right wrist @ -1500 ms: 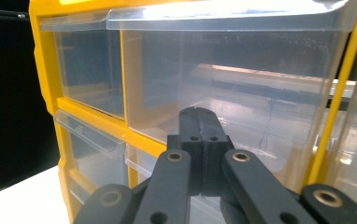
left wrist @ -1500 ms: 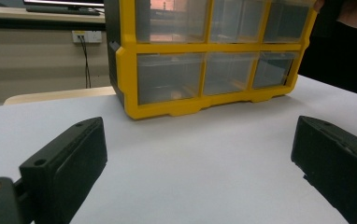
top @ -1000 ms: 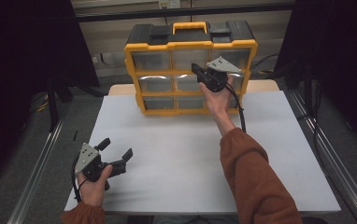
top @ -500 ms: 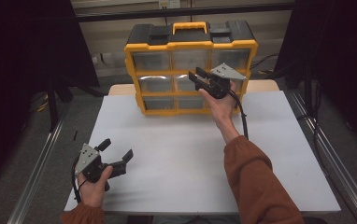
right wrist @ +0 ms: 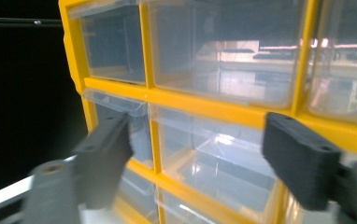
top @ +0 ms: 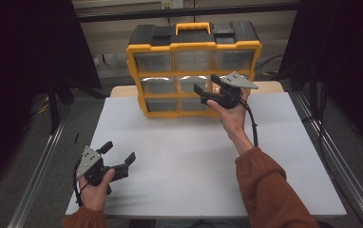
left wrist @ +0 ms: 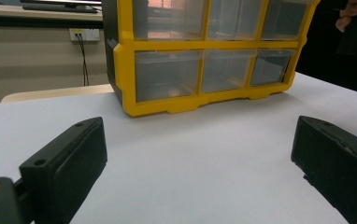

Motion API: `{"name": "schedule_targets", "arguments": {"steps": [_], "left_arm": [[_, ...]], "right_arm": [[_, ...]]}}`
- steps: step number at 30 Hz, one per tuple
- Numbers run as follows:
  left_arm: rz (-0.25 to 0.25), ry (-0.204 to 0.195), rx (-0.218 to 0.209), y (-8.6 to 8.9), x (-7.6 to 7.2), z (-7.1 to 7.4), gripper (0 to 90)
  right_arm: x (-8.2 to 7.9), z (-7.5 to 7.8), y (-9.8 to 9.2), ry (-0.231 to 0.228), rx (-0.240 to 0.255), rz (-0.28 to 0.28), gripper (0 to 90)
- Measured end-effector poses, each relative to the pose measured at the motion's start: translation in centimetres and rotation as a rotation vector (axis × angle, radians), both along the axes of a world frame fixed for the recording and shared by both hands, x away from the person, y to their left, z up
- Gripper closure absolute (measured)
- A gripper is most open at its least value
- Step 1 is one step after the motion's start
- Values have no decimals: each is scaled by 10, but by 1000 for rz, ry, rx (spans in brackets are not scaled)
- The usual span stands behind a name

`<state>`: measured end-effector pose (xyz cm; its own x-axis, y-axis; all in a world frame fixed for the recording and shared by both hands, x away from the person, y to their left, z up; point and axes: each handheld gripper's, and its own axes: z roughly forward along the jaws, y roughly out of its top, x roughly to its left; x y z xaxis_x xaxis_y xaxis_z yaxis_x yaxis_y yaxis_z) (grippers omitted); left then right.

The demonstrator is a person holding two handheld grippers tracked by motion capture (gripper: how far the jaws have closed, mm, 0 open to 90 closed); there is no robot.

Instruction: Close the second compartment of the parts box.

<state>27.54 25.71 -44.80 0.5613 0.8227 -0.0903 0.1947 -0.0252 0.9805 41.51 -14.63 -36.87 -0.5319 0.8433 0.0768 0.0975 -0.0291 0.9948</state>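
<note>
A yellow and black drawer organizer (top: 194, 45) with clear drawers stands at the far edge of the white table (top: 274, 156). My right gripper (top: 203, 94) is held up in front of its middle row, open and empty. In the right gripper view its jaws stand wide apart, framing a clear middle-row drawer (right wrist: 214, 158) just ahead of my right gripper (right wrist: 202, 154). My left gripper (top: 120, 151) rests low over the table's near left corner, open and empty. In the left gripper view the organizer (left wrist: 204, 46) stands well beyond my left gripper (left wrist: 200, 158).
Metal rails (top: 37, 175) run along both sides of the table. A black cable (top: 253, 126) trails from the right gripper along the forearm. The floor around the table is dark, and a wall socket (left wrist: 85, 34) sits behind the organizer.
My right gripper has drifted slightly down and to the right in front of the organizer, still open. The left gripper has stayed where it was.
</note>
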Motion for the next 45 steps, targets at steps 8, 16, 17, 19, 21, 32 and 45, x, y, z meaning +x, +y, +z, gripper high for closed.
{"name": "schedule_targets", "arguments": {"steps": [8,16,17,19,21,32,45], "left_arm": [[-1,4,-10,-1,1,0,35],[1,7,18,0,1,0,36],[3,10,7,-1,0,0,36],[1,6,13,0,1,0,36],[1,7,14,0,0,0,36],[2,-1,17,0,0,0,36],[10,3,8,1,0,0,36]], "right_arm": [[-13,-5,-11,14,43,-7,28],[-26,-11,-21,18,-2,-19,10],[-28,-12,-22,20,1,-24,11],[-32,-13,-25,23,-7,-28,12],[-37,-15,-26,29,-27,-43,12],[-59,-25,-38,42,-59,-76,14],[-89,-39,-57,49,-129,-96,14]]}}
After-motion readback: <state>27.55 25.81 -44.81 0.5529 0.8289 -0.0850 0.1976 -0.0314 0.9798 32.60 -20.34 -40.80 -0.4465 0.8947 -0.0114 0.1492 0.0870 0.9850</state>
